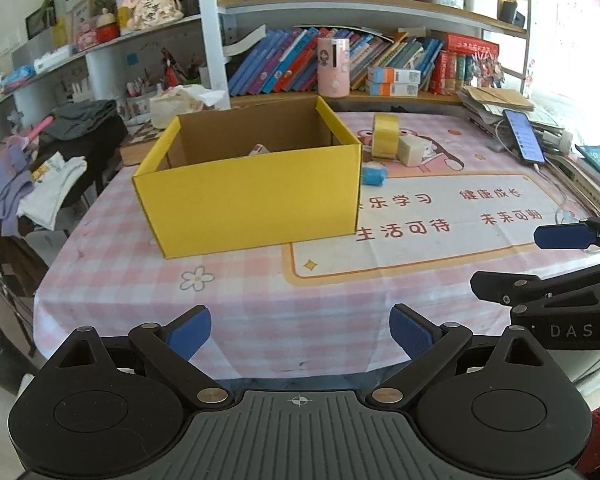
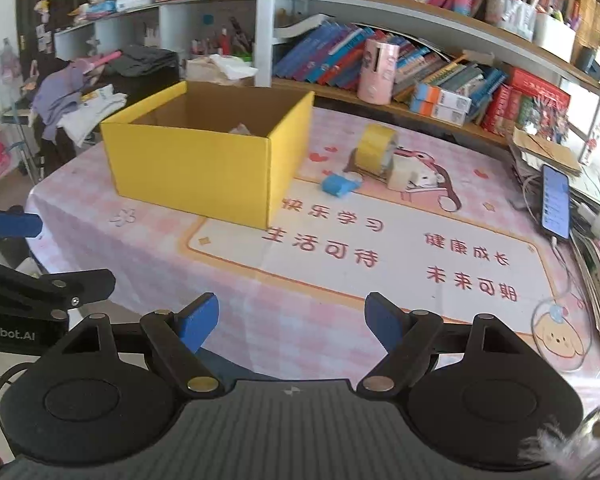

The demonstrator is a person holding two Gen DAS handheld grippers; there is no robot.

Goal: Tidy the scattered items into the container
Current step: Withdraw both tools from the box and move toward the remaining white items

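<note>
Both claws, left gripper (image 1: 300, 336) and right gripper (image 2: 292, 320), gaping and empty; upright tape roll (image 2: 374, 150) liable to roll off if nudged beside yellow box (image 2: 204, 168).

Left wrist view: camera rides on left tool (image 1: 300, 336), low at near tabletop (image 1: 260, 320) edge, angled down and forward toward far bookshelf (image 1: 380, 4); yellow box (image 1: 248, 200) dead ahead at middle distance. Right wrist view: camera on right tool (image 2: 292, 324), same near edge, set further right, same facing; yellow box (image 2: 196, 168) up left. Shared ground: box, tabletop, tape roll (image 1: 385, 136), bookshelf. Each view catches other tool at its side edge.
</note>
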